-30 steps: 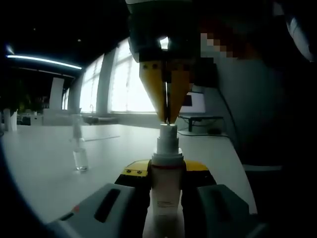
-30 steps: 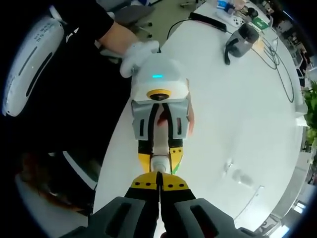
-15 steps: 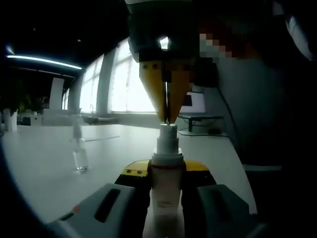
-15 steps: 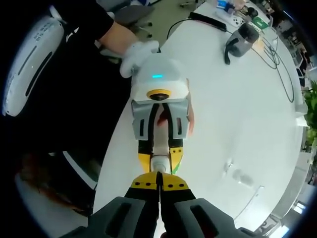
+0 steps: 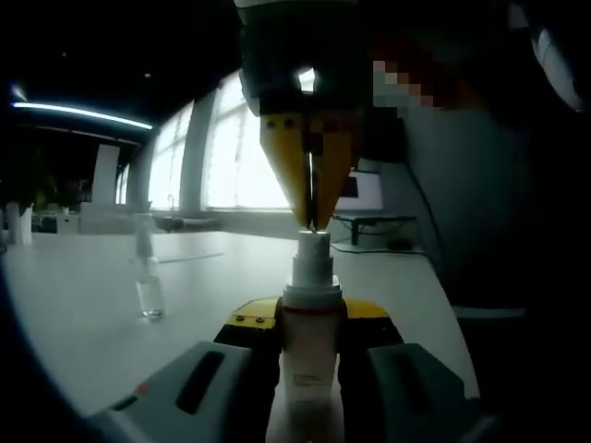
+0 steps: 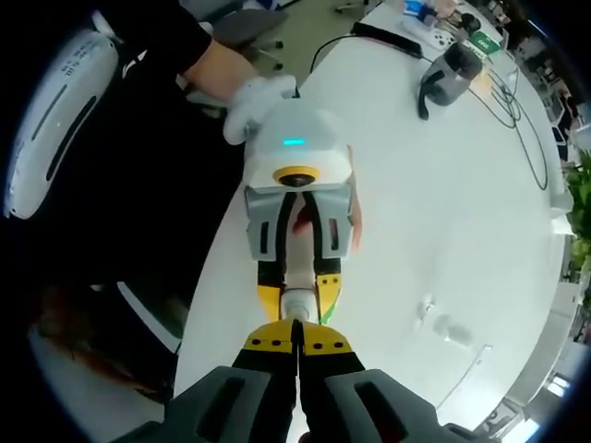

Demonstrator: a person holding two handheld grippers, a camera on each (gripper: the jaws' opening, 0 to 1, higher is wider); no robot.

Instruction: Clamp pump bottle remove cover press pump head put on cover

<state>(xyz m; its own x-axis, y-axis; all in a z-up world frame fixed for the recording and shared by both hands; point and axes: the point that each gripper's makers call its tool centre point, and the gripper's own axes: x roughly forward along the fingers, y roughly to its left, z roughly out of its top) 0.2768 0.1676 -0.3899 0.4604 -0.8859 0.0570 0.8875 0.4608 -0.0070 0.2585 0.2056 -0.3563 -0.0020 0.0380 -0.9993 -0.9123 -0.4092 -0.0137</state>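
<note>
Pump bottle [image 5: 309, 341] clamped by left gripper [image 5: 309, 318]; closed right gripper [image 5: 311, 221] kept centred, pressed straight down on pump head [image 5: 312, 247], seemingly touching.

White table [image 6: 443, 212] underneath it all; the clear cover [image 5: 148, 277] stands upright on it at left, and far off a dark headset-like device [image 6: 450, 69] and cables [image 6: 522, 111] lie there.

Left gripper view: low, level, close behind the pump bottle [image 5: 311, 314]. Right gripper view: directly above, looking down; both share the bottle.
</note>
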